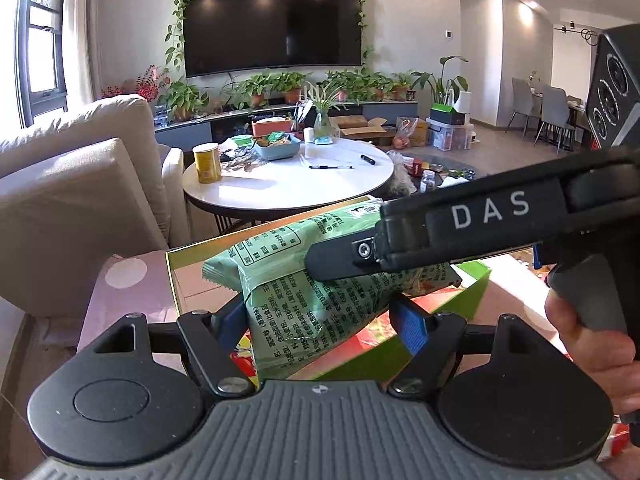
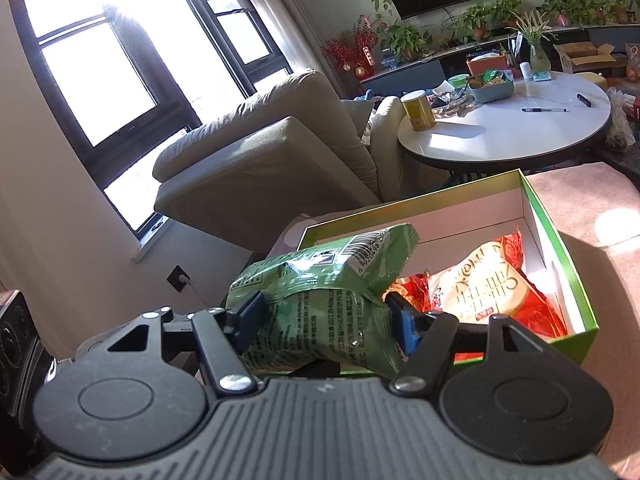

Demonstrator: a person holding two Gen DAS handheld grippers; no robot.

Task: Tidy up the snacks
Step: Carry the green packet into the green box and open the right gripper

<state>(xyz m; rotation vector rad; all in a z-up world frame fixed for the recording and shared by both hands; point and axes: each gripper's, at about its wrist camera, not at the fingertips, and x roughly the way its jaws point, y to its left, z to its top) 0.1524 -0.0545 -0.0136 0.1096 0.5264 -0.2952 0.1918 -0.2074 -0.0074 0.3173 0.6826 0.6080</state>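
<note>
Red snack bags (image 2: 492, 284) in green box (image 2: 560, 240) under green packet (image 2: 320, 300)

Crinkled glossy plastic snack bag (image 2: 320, 280), matt cardboard box (image 2: 560, 240), ribbed plastic tongs (image 2: 326, 316)

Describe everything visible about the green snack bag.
The green snack bag is a crinkled, glossy plastic packet with dark printed text and a barcode near its top seam. It hangs tilted above the open green box, over a red-and-cream packet lying inside. Both grippers clamp it: the right gripper squeezes its middle between blue-padded fingers, and the left gripper pinches another part.
</note>
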